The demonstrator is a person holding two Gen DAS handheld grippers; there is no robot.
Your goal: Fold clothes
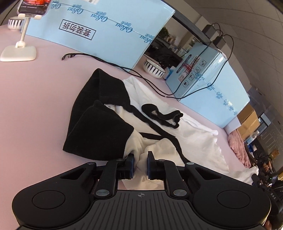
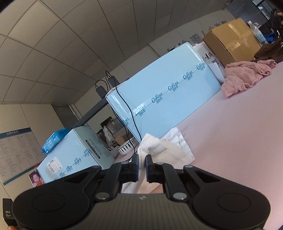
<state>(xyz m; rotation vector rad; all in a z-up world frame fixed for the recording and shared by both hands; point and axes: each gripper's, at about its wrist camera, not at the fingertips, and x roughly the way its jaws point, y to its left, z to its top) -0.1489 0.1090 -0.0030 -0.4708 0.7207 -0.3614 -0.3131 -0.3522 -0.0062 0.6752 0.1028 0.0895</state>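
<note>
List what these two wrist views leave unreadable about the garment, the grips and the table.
- Left wrist view: the black-and-white garment runs under the left gripper; its near hem is hidden by the gripper body.
- Right wrist view: white cloth sits between the right gripper fingers; whether it belongs to that garment cannot be told.
- Right wrist view: the pink knit is partly cut off.
- Left wrist view: the phone screen is cropped.

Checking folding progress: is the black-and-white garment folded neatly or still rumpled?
Still rumpled: the black-and-white garment lies bunched on the pink table, sleeve crumpled on top, both tongs pinching white cloth.
</note>
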